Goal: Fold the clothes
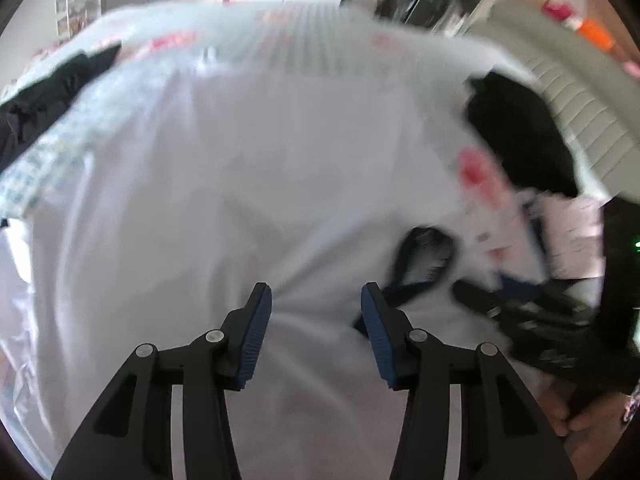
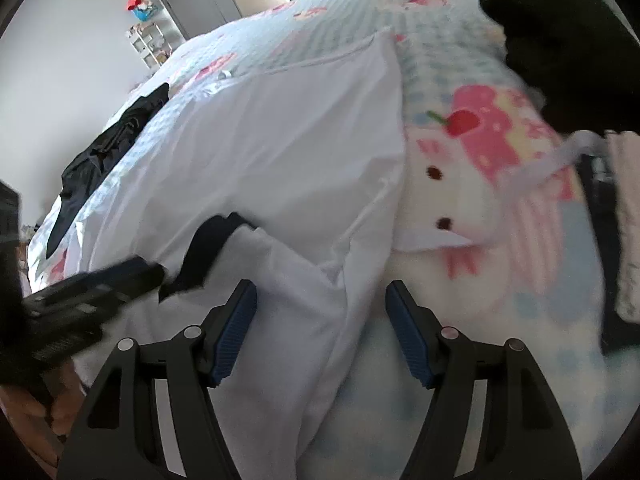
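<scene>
A white garment lies spread over the bed and fills most of the left wrist view. My left gripper hovers at its near part, open, with creased white cloth under the gap and nothing pinched. A dark strap-like piece lies on the cloth just right of it. In the right wrist view the white garment ends in a folded edge that runs down between the jaws of my right gripper, which is open and not pressing on it. The left gripper shows blurred at the left, beside the dark piece.
The bed cover has a pink cartoon print. Black clothes lie at the far right and far left of the bed. A grey ribbed headboard borders the bed. A shelf stands by the wall.
</scene>
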Demonstrator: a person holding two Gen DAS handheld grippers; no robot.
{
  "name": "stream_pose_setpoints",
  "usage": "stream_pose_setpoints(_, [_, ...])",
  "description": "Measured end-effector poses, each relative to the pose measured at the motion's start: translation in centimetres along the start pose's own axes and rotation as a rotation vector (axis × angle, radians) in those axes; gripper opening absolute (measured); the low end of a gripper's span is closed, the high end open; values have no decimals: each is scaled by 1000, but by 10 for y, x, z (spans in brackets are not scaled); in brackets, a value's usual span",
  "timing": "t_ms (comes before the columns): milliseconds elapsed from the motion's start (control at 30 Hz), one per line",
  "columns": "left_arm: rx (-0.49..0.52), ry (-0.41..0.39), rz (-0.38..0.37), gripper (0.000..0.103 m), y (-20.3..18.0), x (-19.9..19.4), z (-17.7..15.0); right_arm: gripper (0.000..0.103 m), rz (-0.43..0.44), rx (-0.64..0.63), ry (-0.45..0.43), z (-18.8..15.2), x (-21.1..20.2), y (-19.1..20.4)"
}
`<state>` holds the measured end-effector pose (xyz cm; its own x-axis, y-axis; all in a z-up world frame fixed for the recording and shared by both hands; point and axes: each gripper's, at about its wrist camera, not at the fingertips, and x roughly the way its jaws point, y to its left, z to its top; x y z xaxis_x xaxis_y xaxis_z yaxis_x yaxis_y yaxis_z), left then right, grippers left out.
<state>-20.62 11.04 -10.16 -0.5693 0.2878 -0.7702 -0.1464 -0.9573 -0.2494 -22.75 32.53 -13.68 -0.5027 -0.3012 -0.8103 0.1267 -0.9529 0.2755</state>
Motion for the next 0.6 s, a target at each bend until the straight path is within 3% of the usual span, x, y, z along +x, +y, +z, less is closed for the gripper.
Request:
stream_pose_setpoints(67, [38, -25, -80, 50, -7, -13, -6, 69, -40, -3, -1, -10, -14, 4])
stream_pose_setpoints(167, [105, 23, -137, 50, -22, -3, -14, 69, -100, -6, -5, -27, -36, 10])
stream_pose_setpoints(233, [143, 71, -110, 50, -28, 13, -18, 69, -118, 1, -16, -39, -48, 16])
stream_pose_setpoints(300, [182, 129, 18, 52, -24, 27, -21, 69, -133, 24, 14, -56, -49, 15])
stream_pose_setpoints(333, [182, 130, 42, 52, -21, 27, -20, 69, -164, 33, 40, -68, -48, 12])
stream_pose_setpoints(467, [128, 80, -41, 50, -23, 7, -16, 67, -185, 69, 10, -89, -66, 0])
stream_pose_setpoints(600, [187, 46, -80, 50, -42, -8, -28, 68, -144, 78, -47, -96, -80, 4])
